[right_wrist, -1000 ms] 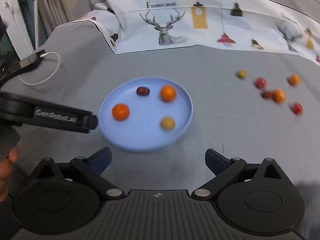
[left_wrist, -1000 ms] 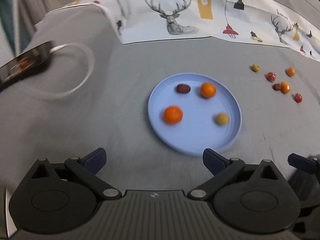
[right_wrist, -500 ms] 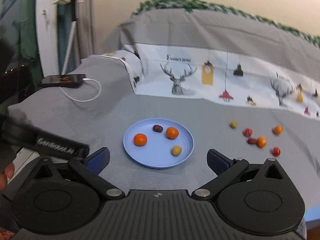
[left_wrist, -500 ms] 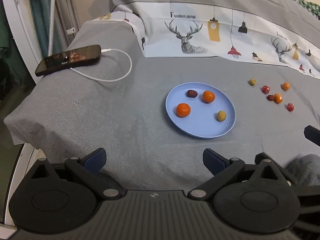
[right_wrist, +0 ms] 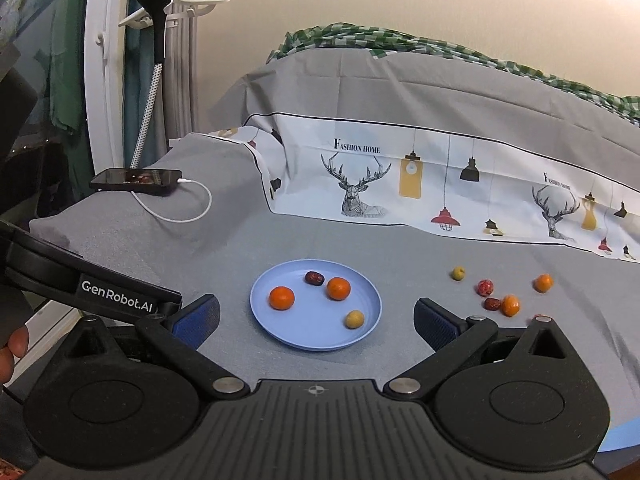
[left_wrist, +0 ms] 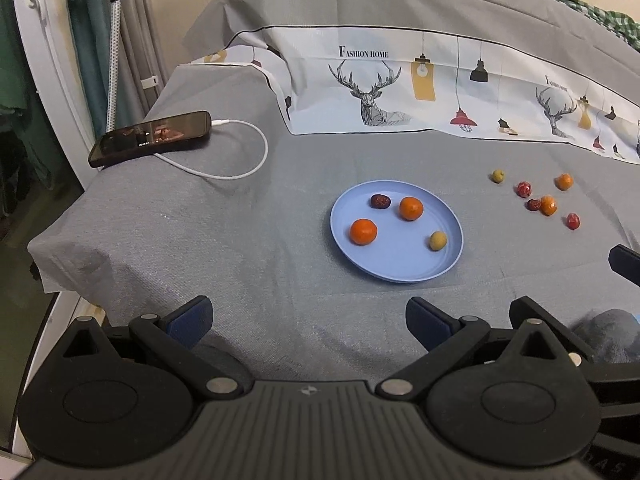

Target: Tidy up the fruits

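On the grey bed cover, the blue plate (left_wrist: 448,264) is your landmark. It holds two small oranges (left_wrist: 363,231), a dark red date (left_wrist: 380,201) at its far edge, and a yellow-green fruit (left_wrist: 438,240) toward its right side. Well right of the plate, six loose fruits lie scattered on the cover: a green one (left_wrist: 497,176) nearest the plate's far right, a red one (left_wrist: 523,189), a dark date (left_wrist: 533,204) touching or just beside a small orange (left_wrist: 548,205), another orange (left_wrist: 564,181) farther out, and a red one (left_wrist: 573,221) nearest you.

Your left gripper (left_wrist: 308,318) hangs short of the plate's near rim with its fingers spread wide and empty. Your right gripper (right_wrist: 316,318) also sits on the near side of the plate, fingers released and holding nothing.

By my judgement, the job is part done: the loose cluster right of the plate still needs moving.

These fruits look light, round and smooth, so they will likely roll on the soft cover and could squirt out of a pinch. Take each across its widest middle, fingers coming straight down on either side, and close gently; the red ones and dates look soft enough to bruise. Separate the date and orange pair carefully, since nudging one may shift the other.

Far left of the plate, a phone (left_wrist: 151,139) lies charging on a white cable (left_wrist: 256,160).
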`<move>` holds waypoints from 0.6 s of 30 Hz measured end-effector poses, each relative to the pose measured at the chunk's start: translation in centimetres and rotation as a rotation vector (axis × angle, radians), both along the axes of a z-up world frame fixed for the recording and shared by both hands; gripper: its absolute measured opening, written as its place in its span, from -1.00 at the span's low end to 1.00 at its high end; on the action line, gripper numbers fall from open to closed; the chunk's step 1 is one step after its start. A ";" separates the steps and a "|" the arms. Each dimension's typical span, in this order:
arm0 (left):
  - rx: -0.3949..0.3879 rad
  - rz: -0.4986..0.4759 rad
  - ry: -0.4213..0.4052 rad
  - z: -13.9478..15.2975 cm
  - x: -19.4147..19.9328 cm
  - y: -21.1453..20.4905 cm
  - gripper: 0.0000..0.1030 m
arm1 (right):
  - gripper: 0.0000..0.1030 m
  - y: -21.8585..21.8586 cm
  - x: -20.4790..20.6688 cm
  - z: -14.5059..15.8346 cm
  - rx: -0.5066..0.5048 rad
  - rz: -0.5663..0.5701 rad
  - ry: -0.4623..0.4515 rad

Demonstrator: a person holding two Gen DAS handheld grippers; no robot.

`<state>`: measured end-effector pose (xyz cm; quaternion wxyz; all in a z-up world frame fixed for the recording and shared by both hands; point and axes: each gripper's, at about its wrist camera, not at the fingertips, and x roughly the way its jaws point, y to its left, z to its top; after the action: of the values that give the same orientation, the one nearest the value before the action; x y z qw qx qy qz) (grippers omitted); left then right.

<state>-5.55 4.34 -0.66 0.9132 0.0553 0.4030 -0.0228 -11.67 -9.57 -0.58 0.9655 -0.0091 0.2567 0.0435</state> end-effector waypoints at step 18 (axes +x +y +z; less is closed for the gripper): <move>0.042 -0.053 0.054 -1.5 3.3 -3.3 0.99 | 0.99 -2.5 1.8 -2.1 0.058 -0.070 0.054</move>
<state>-2.29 1.06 -2.14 0.8997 0.0843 0.4265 -0.0403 -9.90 -12.06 -2.68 0.9589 0.0293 0.2817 0.0173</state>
